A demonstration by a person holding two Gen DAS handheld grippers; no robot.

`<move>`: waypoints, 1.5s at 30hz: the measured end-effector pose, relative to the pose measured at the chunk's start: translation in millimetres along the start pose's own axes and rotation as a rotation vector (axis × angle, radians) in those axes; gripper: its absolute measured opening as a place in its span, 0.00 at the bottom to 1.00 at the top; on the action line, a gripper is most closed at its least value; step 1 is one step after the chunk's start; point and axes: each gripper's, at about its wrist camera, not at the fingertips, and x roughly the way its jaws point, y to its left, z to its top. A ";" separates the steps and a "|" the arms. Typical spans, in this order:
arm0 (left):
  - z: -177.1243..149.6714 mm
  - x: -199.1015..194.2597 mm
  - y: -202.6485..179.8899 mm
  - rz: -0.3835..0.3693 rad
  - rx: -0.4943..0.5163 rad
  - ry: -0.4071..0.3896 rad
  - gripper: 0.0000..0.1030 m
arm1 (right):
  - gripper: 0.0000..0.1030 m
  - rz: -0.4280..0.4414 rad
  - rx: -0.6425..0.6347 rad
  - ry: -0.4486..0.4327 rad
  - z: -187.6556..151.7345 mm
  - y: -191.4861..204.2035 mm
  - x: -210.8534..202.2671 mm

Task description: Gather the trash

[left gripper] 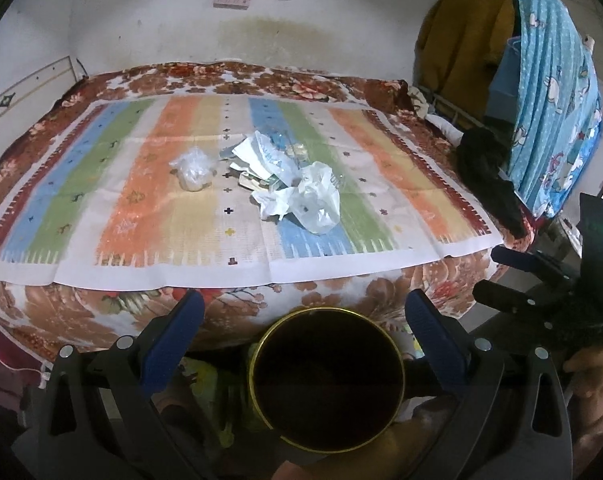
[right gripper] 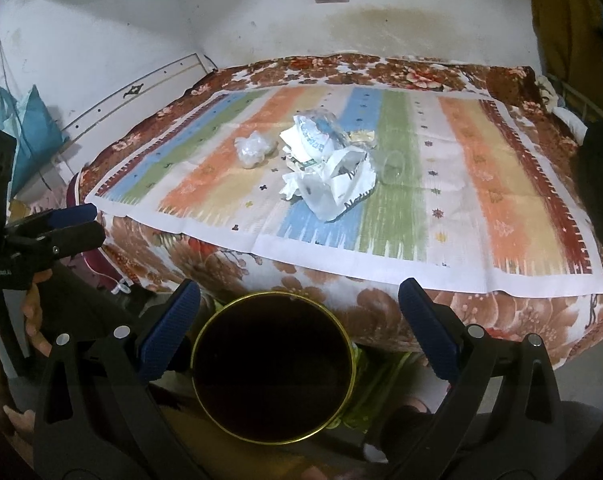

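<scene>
A heap of crumpled white plastic bags and wrappers (left gripper: 289,178) lies mid-bed on a striped mat (left gripper: 141,200); it also shows in the right wrist view (right gripper: 325,168). A small clear bag with something pale in it (left gripper: 194,170) sits left of the heap, also in the right wrist view (right gripper: 255,150). A dark round bin with a gold rim (left gripper: 327,380) stands in front of the bed, below both grippers, also in the right wrist view (right gripper: 273,368). My left gripper (left gripper: 305,312) is open and empty above the bin. My right gripper (right gripper: 299,304) is open and empty.
The bed has a floral blanket (left gripper: 341,292) under the mat. A white wall runs behind it. Hanging clothes and a blue cloth (left gripper: 553,92) stand at the bed's right. The right gripper shows at the right edge of the left wrist view (left gripper: 513,276).
</scene>
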 end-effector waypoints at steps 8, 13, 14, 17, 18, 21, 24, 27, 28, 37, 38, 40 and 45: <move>-0.5 -2.4 -7.6 0.066 0.049 -0.045 0.95 | 0.92 0.016 0.008 -0.004 1.2 -0.6 -1.6; -0.7 -2.3 -5.8 0.063 0.037 -0.023 0.95 | 0.92 0.024 -0.003 0.002 2.8 2.4 -0.8; -1.4 -4.6 -7.8 0.061 0.052 -0.043 0.95 | 0.92 0.024 -0.005 0.001 3.1 3.0 -0.7; -3.0 -2.4 -10.8 0.075 0.074 -0.034 0.95 | 0.92 0.022 -0.003 0.002 3.3 4.5 0.0; -2.6 -1.1 -10.0 0.085 0.068 -0.026 0.95 | 0.92 0.020 -0.003 0.002 3.2 4.6 0.0; -0.6 -3.8 -6.1 0.120 0.046 -0.040 0.95 | 0.92 0.020 -0.005 0.000 2.7 4.2 -0.4; 0.8 -3.7 -1.4 0.118 0.020 -0.030 0.95 | 0.92 0.015 -0.003 -0.004 2.6 3.7 -0.8; 0.9 -3.8 0.5 0.099 0.012 -0.025 0.95 | 0.92 0.015 -0.004 -0.003 2.0 3.6 -0.9; 0.9 -3.0 0.6 0.094 0.009 -0.020 0.95 | 0.92 0.016 -0.004 -0.003 2.0 3.5 -0.9; -1.1 -5.7 -1.3 0.109 0.004 -0.036 0.95 | 0.92 0.032 0.013 -0.006 5.1 2.6 0.5; 0.4 -5.3 -0.1 0.114 -0.002 -0.036 0.95 | 0.92 0.034 0.012 -0.004 5.6 2.7 1.4; 2.2 -4.5 2.1 0.111 -0.011 -0.032 0.95 | 0.92 0.033 0.012 -0.001 6.5 3.5 3.1; 12.8 0.3 10.5 0.100 -0.048 -0.034 0.95 | 0.92 0.054 0.023 -0.003 15.1 2.4 13.1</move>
